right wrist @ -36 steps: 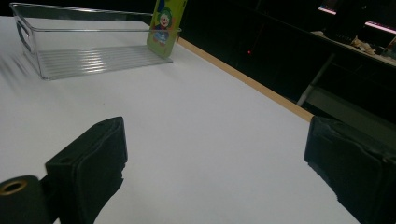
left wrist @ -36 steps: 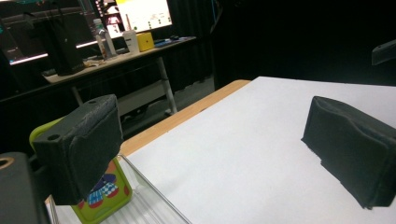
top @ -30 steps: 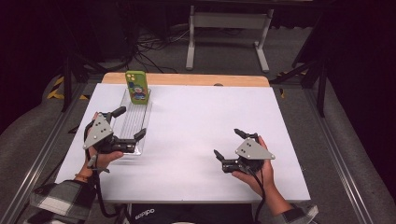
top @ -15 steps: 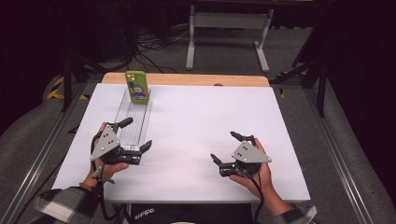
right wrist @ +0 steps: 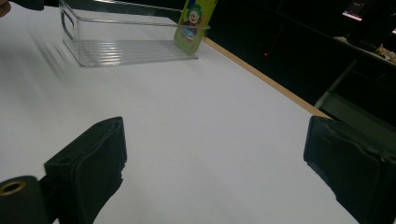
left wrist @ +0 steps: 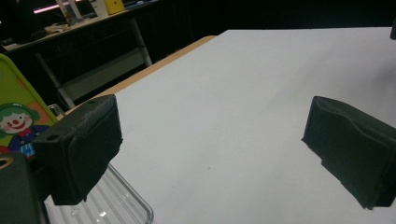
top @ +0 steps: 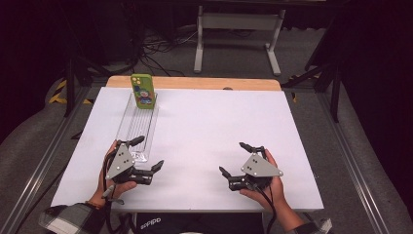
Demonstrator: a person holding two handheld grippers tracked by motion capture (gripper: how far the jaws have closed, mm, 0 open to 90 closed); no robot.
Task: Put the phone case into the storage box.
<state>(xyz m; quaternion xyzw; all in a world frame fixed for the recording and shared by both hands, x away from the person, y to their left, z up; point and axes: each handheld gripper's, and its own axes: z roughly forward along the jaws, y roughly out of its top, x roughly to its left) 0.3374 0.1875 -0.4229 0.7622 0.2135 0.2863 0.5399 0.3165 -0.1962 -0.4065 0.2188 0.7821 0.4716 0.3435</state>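
- High view: white table [top: 204,136], both grippers low over its near edge.
- Clear tray [top: 138,127] just beyond left gripper [top: 147,153], jaws spread, empty.
- Right gripper [top: 236,158] spread, empty.
- Green phone [top: 143,90] upright at tray's far end.

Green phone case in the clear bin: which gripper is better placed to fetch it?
Probably left. The left gripper is open beside the clear bin's near end, whose far end holds the green phone case. The right gripper sits across the table.
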